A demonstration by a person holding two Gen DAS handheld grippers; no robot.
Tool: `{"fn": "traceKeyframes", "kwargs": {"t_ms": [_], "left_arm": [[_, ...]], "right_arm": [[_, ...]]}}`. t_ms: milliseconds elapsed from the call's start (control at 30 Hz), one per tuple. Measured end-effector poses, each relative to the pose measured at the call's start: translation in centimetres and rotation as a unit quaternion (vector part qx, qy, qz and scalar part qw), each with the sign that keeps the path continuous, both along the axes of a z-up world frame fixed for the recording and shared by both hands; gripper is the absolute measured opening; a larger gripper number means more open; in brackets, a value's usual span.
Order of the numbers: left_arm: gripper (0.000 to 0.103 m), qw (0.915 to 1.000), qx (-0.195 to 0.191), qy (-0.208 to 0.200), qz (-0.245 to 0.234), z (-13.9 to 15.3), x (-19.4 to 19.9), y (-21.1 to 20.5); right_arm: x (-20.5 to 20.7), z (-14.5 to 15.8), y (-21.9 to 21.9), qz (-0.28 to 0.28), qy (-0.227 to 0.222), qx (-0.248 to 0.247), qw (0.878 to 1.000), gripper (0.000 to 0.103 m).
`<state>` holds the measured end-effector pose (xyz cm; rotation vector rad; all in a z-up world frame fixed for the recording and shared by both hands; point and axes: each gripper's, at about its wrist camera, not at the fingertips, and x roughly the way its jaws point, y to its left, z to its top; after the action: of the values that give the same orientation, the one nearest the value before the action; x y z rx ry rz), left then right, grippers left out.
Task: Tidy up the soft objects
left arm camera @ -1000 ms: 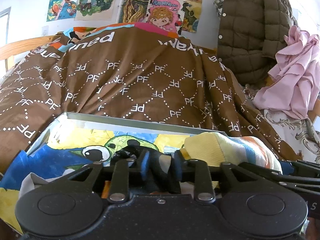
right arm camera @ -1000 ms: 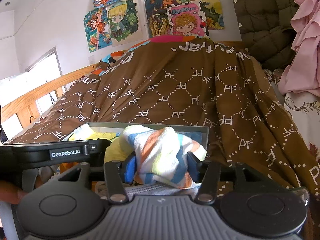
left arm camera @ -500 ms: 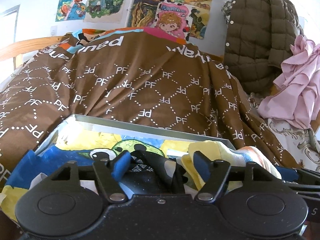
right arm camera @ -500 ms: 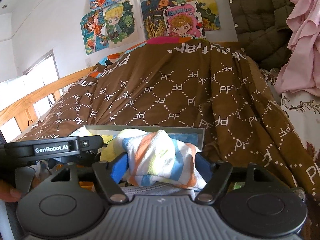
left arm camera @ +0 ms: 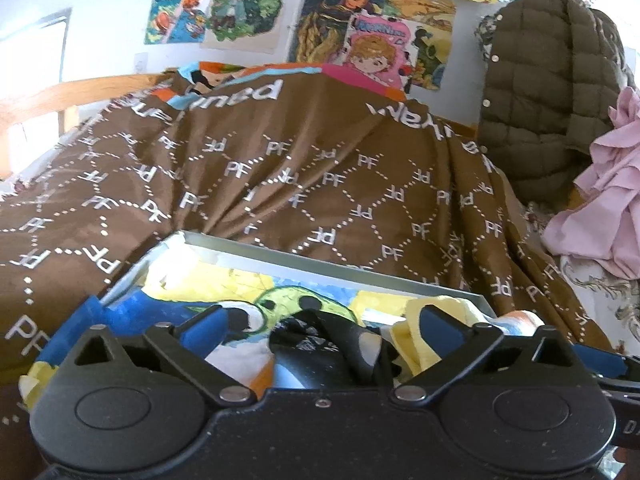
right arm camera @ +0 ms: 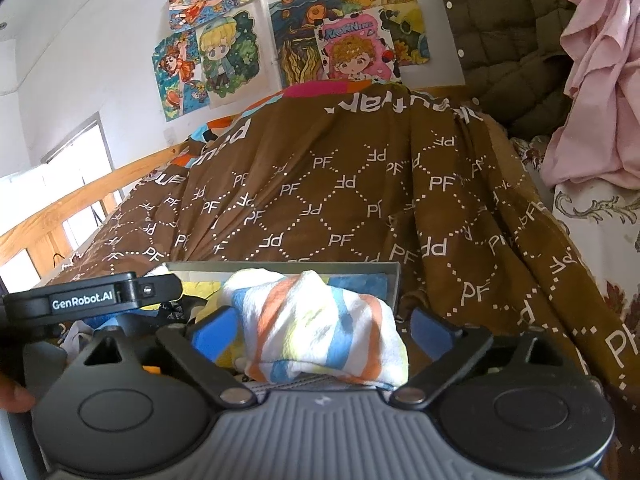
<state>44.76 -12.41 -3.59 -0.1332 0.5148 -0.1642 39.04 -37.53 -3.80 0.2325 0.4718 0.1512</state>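
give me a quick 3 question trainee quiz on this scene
1. True or false: the right gripper is shut on the striped towel.
2. What lies between the left gripper's jaws? A) black cloth B) pink garment C) green jacket
3. Fill in: the towel sits in the ___.

Key: 1 false, its jaws are open; 2 A, the black cloth; 3 box.

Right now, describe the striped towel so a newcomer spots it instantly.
Find the brown blanket printed with PF. At its foot sits a grey box; the striped towel lies bunched at its right end, the only white cloth with orange, blue and yellow stripes.
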Motion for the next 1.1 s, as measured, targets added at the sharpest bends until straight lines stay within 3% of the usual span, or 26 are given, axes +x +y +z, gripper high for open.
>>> {"fn": "traceKeyframes", "kwargs": {"t_ms": [133,1100], "left_arm": [[0.102,1.0,0.005,0.001,0.005,0.2,-0.3,0.1],[0.102,0.9986,0.034,-0.025,0.031,3.8,-6.8,0.6]], "right_arm": [[-0.1,0.2,-0.4,-0.004,-0.003,0.01,1.0,0.102],[-2.8,3.7,-2.0,-0.012,-0.04,0.052,0.998,0.103]]}}
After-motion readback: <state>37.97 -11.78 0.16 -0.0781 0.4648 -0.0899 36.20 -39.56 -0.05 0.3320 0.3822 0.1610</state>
